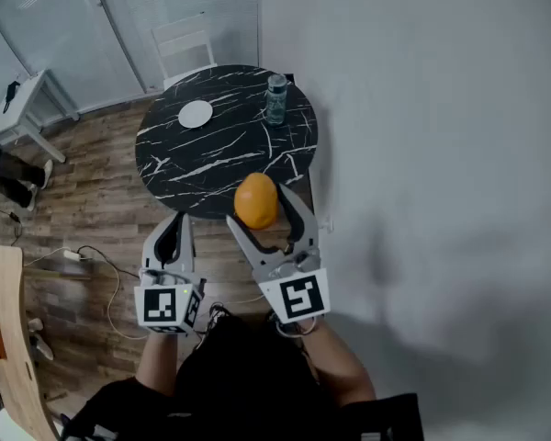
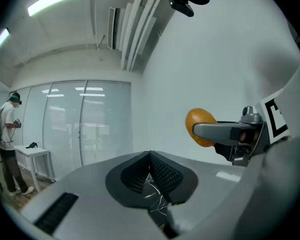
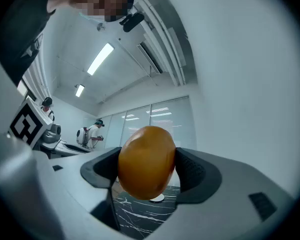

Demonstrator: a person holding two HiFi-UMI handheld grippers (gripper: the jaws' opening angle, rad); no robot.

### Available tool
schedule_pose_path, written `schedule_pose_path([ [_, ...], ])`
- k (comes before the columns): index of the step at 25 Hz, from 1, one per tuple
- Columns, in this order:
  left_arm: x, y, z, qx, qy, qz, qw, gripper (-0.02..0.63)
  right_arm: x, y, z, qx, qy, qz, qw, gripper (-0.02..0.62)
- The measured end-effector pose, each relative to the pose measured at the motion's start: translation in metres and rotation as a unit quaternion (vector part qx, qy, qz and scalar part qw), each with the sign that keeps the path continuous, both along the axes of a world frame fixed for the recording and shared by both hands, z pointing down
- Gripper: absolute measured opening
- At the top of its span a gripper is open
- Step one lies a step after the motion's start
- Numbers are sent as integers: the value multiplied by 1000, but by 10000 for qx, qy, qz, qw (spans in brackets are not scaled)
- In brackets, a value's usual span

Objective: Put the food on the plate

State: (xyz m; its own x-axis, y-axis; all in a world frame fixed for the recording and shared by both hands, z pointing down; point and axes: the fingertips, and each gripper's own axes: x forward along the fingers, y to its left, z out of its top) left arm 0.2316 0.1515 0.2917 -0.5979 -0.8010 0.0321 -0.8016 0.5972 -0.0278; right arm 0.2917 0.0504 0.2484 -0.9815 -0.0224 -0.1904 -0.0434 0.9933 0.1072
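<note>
left gripper (image 2: 150, 158): jaws were shut | right gripper (image 2: 204, 130): held the food (image 2: 199, 120), to the right | person (image 2: 7, 134): stood far left by table (image 2: 34, 153)

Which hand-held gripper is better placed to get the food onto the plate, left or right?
Right. The right hand-held gripper is clamped on the orange food by the near edge of the table, with the white plate farther across. The left hand-held gripper is shut and empty.

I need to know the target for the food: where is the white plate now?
In the head view, the white plate lies on the far left of the round black table, apart from the bottle on its far right.
</note>
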Motion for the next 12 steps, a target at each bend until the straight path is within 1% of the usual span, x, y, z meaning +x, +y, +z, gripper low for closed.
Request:
schedule_pose_path([
  [4, -14, 17, 5, -52, 110, 50, 9999, 0, -16, 17, -1, 28, -5, -9, 10000, 328],
  [9, -35, 42, 10, -65, 158, 81, 9998, 0, -41, 46, 6, 337, 174, -195, 9991, 328],
  [12, -52, 62, 18, -108, 214, 67, 9997, 0, -59, 59, 9, 272, 156, -181, 9993, 328],
])
